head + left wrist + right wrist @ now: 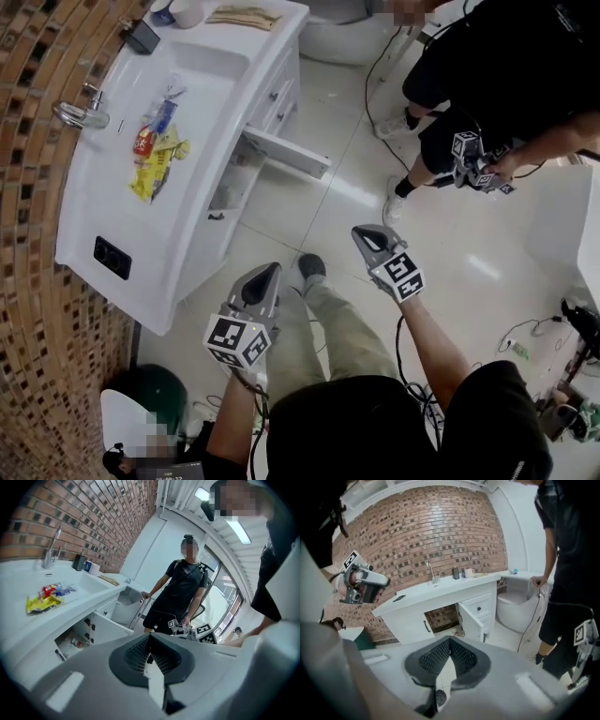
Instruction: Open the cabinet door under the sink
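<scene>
The cabinet door (286, 153) under the sink (202, 80) is standing swung wide out from the white surface (94, 206), its free edge pointing across the tiled floor (319, 211). The left tool (270, 270) and right tool (362, 232) are hovering well back from the sink, both closed on nothing. Print on the packets (155, 155) by the sink is showing too small to read.

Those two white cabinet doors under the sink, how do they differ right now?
The white door beside the drawers stands swung out into the room; the other white door sits shut, flush with the front. The shut one's black bar handle faces us; the open one's is unclear. Both are plain white panels.
</scene>
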### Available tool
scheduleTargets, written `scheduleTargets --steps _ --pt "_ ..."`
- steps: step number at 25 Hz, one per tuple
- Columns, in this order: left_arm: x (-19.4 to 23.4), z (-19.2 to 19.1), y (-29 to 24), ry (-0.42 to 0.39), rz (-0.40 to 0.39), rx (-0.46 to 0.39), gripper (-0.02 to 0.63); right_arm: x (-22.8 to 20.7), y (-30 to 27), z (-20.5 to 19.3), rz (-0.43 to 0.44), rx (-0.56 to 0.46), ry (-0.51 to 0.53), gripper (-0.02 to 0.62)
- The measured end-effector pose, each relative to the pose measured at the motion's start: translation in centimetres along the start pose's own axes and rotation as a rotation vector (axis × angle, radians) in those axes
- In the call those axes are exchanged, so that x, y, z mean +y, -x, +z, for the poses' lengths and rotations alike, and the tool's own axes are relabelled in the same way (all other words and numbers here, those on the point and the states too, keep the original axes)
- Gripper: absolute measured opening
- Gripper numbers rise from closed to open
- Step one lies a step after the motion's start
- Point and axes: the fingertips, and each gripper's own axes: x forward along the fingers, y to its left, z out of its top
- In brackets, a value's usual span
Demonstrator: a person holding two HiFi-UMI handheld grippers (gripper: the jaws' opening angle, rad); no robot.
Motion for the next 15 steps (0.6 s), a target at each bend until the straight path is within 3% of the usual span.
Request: scheduleTargets --steps 11,15 --pt "-6.9 4.3 10.7 -0.015 0.04 -0.098 0.016 12.6 10.0 8.8 0.174 -0.116 0.156 -0.008" --pt "-7.2 7.4 13.1 -0.057 0.086 -0.192 0.017 14.0 11.5 13.4 0.193 -0.194 0.244 -0.008"
